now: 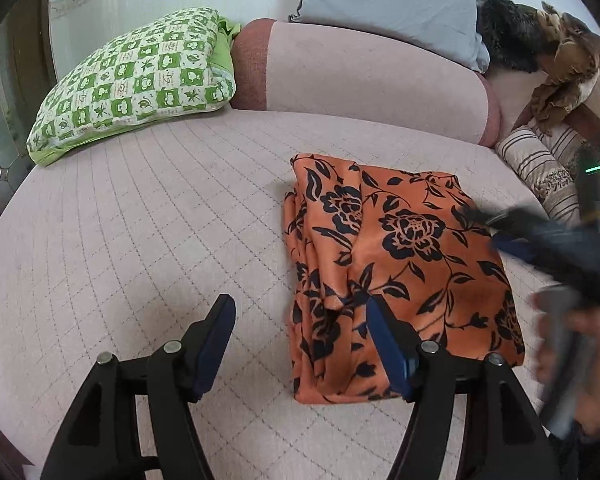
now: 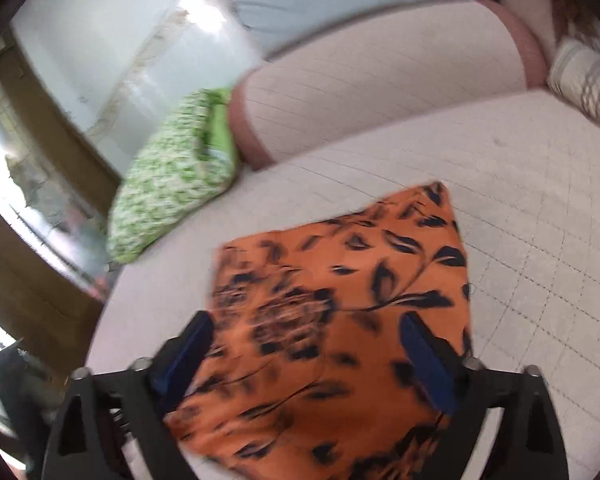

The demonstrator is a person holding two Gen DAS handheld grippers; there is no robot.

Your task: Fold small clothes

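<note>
Left gripper point(image 1: 300, 340) jaws spread, empty, at near-left edge of folded orange black-flowered cloth point(image 1: 396, 264); right gripper point(image 2: 306, 354) jaws wide above it, gripping nothing. Cloth flat on pale quilted mattress point(image 1: 140, 240); looks released after fold

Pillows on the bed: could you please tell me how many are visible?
3: green checked pillow at far left, grey pillow atop the bolster, striped pillow at far right. Others may be hidden.
</note>
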